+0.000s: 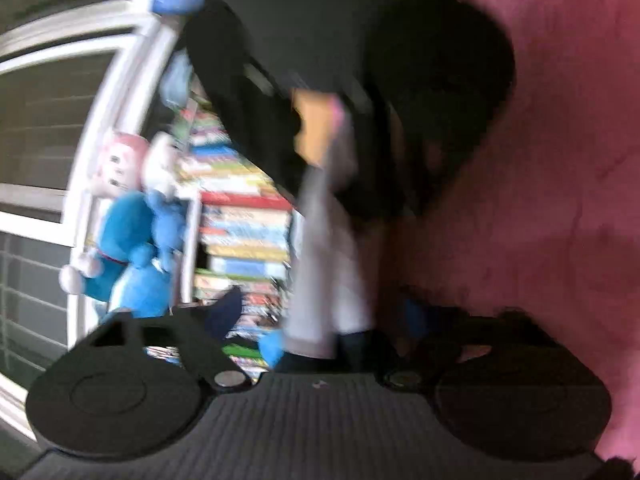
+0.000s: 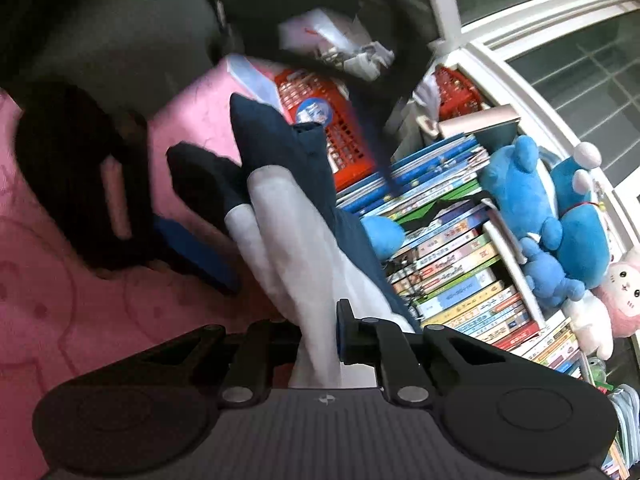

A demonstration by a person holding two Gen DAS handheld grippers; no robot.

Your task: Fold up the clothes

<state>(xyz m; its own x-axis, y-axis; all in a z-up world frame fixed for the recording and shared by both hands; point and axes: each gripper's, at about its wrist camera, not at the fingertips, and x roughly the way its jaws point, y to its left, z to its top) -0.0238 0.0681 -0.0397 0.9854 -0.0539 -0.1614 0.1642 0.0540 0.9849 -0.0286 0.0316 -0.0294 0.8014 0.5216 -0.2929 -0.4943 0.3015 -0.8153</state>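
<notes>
Clamping the white-and-navy garment [image 2: 296,240], the right gripper [image 2: 320,340] has its fingers pressed together on the cloth, holding it raised above the pink bed [image 2: 60,300] for folding. Whether the left gripper [image 1: 320,336] grips cannot be told through blur.

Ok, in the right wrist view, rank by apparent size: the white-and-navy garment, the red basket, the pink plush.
1. White-and-navy garment, though nearness to the camera inflates it.
2. Red basket, partly hidden behind the garment.
3. Pink plush, cut off at the frame edge.
</notes>
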